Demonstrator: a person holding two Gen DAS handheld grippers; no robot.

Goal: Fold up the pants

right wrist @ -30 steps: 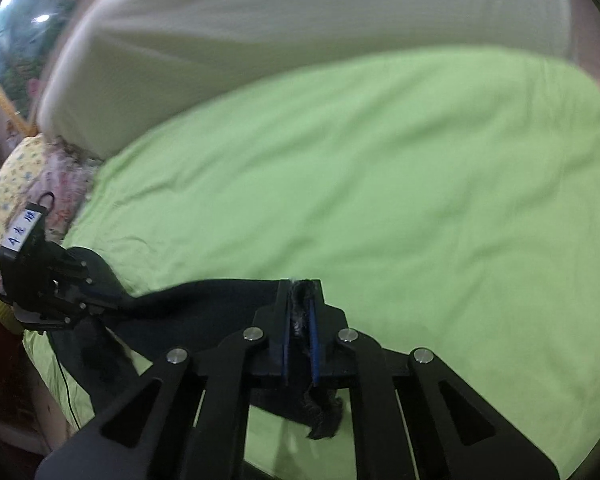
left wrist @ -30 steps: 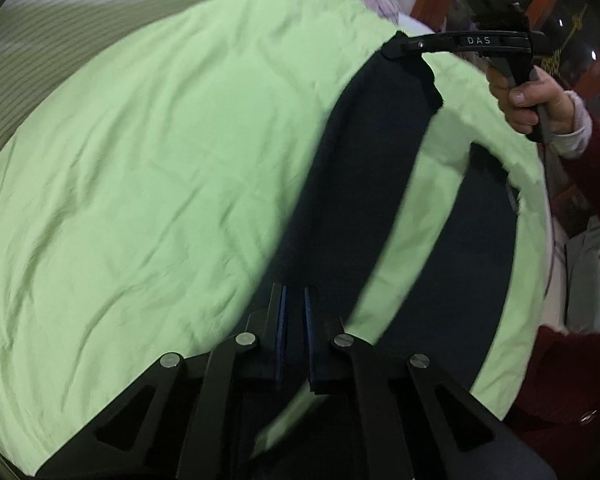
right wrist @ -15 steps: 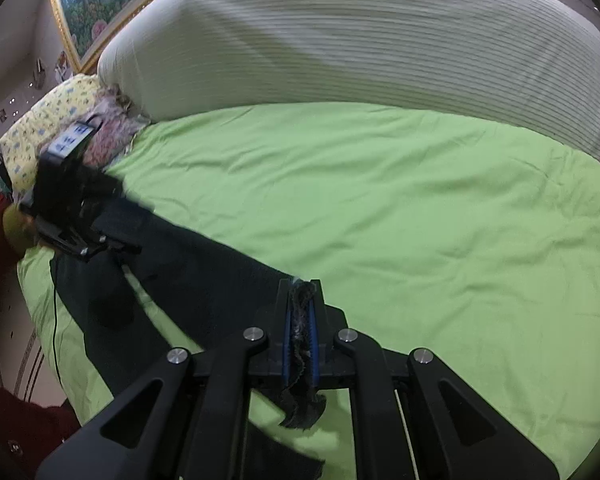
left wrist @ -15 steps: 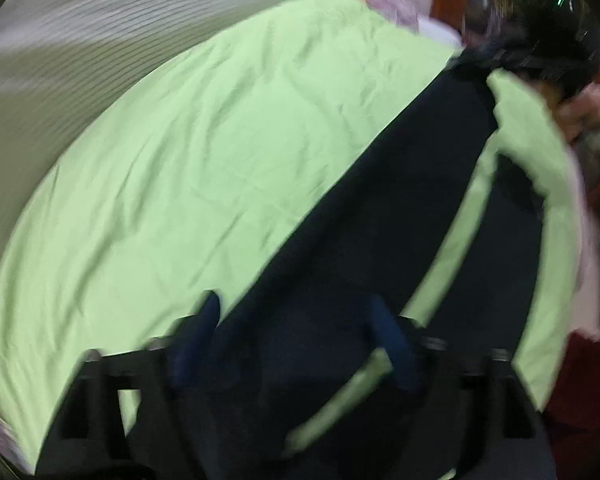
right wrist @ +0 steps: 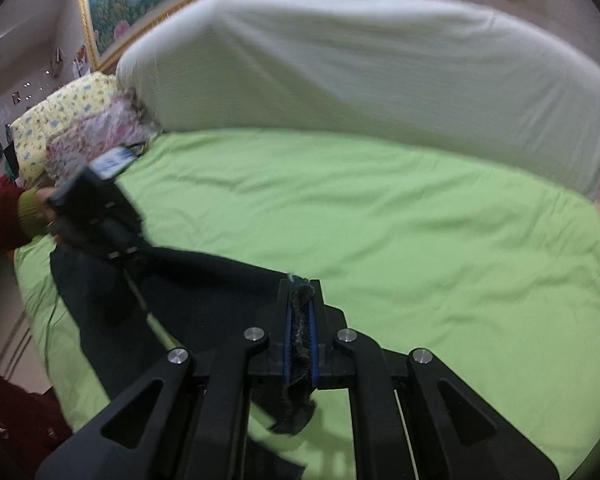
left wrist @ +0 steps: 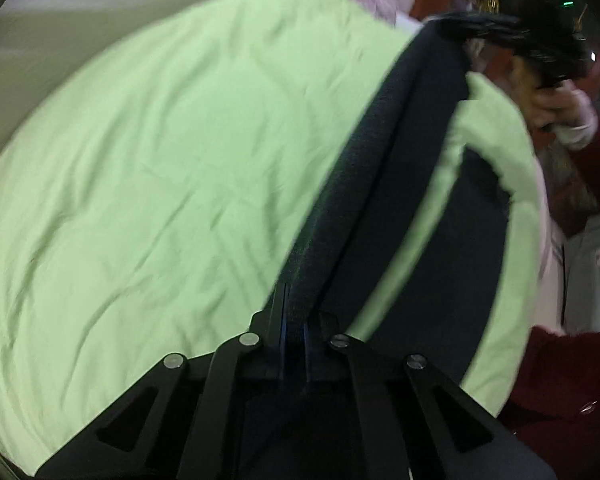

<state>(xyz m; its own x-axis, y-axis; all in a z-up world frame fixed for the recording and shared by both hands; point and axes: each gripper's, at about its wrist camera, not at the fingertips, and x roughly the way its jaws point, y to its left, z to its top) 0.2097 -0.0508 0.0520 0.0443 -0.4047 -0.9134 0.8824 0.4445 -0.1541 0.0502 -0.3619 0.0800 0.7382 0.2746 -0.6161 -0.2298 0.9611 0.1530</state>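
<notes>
Dark navy pants (left wrist: 384,168) lie on a light green bed sheet (left wrist: 160,160). One leg is stretched taut between my two grippers and lifted off the sheet; the other leg (left wrist: 460,248) lies flat to the right. My left gripper (left wrist: 294,312) is shut on the pants edge. My right gripper (right wrist: 300,304) is shut on the frayed pants hem (right wrist: 300,332). The right gripper also shows in the left wrist view (left wrist: 500,28) at the far end of the leg. The left gripper shows in the right wrist view (right wrist: 96,216) at the left.
A large white striped cushion (right wrist: 360,68) stands along the far side of the bed. Floral and yellow pillows (right wrist: 72,128) lie at the left end. A gold-framed picture (right wrist: 148,0) hangs behind. The person's red sleeves (left wrist: 572,392) are at the bed's near edge.
My left gripper opened, then closed on the pants edge. Both grippers have lifted the leg and pulled it taut, moving it further over the bed.
</notes>
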